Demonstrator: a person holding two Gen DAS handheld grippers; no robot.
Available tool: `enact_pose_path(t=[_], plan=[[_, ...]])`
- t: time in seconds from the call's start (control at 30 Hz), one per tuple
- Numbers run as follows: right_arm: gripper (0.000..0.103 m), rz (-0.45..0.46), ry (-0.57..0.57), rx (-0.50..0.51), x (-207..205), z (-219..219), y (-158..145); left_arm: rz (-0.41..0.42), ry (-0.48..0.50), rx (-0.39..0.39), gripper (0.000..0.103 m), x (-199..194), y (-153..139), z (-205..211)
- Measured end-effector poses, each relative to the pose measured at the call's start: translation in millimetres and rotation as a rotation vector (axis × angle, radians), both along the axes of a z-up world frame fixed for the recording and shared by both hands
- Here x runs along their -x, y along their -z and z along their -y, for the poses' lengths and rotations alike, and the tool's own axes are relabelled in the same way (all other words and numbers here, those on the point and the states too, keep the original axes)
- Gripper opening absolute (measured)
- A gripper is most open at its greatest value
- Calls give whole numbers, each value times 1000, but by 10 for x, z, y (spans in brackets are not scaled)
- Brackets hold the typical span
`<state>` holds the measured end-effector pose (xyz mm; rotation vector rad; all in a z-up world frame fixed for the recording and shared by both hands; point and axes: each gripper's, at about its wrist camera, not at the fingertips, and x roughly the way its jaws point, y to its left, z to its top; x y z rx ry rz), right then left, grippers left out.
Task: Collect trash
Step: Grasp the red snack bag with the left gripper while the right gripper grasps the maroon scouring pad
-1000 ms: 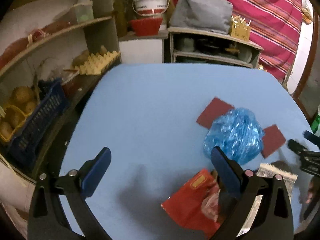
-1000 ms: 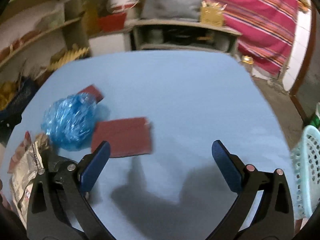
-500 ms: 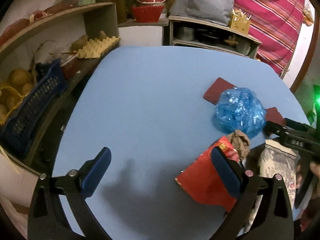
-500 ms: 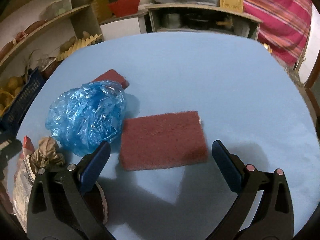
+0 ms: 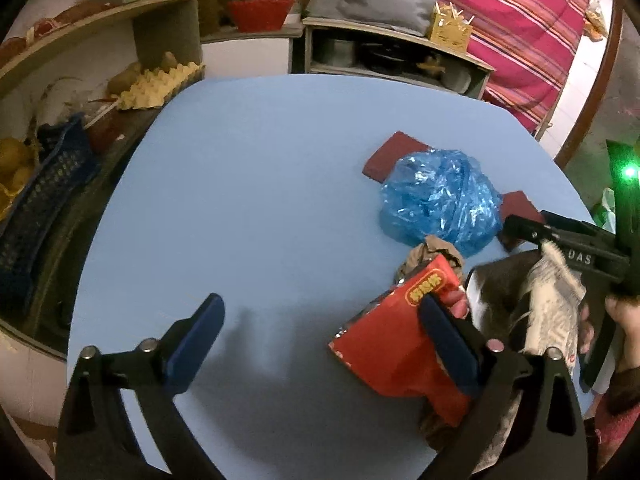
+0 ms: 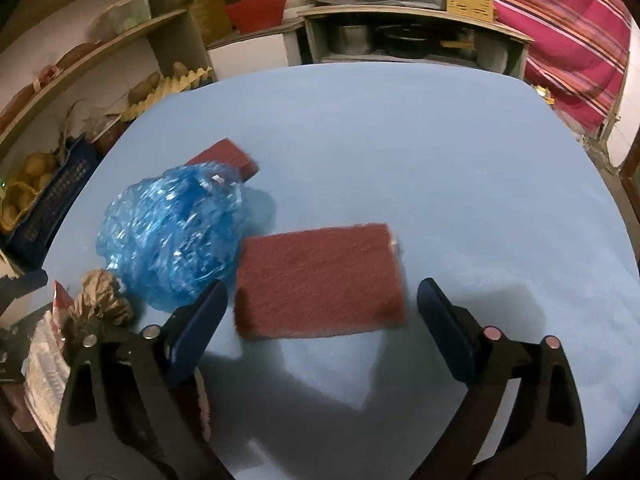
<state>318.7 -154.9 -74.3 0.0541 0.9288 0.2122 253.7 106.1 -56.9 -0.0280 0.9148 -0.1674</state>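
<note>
On the blue table (image 5: 260, 184) lie a crumpled blue plastic bag (image 5: 438, 200), a red snack wrapper (image 5: 400, 344), a crumpled brown paper ball (image 5: 432, 254), a grey printed wrapper (image 5: 548, 304) and two maroon scouring pads (image 5: 394, 154). My left gripper (image 5: 324, 336) is open, its right finger over the red wrapper. In the right wrist view my right gripper (image 6: 320, 312) is open, low over the near maroon pad (image 6: 320, 280), with the blue bag (image 6: 172, 232) and paper ball (image 6: 102, 298) to its left. The right gripper's body shows in the left wrist view (image 5: 560, 240).
Shelves with an egg tray (image 5: 160, 86) and a blue crate of potatoes (image 5: 40, 184) stand left of the table. A low shelf of pots (image 5: 392, 60) and a striped cloth (image 5: 520, 20) are behind it. The table's right edge (image 6: 624, 240) drops to the floor.
My left gripper has drawn back and risen, so the trash pile sits lower right. My right gripper has moved left and forward until the maroon pad lies between its fingers.
</note>
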Motion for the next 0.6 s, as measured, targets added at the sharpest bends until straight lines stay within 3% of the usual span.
enact_pose_path(t=[0.07, 0.13, 0.23, 0.33, 0.6], plan=[[88, -5, 15, 1, -10, 72, -11, -16, 16, 23, 54, -15, 16, -8], [88, -6, 20, 11, -7, 123, -15, -48, 28, 31, 33, -42, 65, 4], [88, -9, 29, 6, 6, 181, -27, -62, 53, 26, 14, -42, 121, 64], [88, -4, 34, 6, 22, 187, -44, -25, 71, -14, 5, 3, 88, 152], [89, 21, 38, 7, 81, 181, -128, 70, 1, -3, 2, 4, -208, -34]])
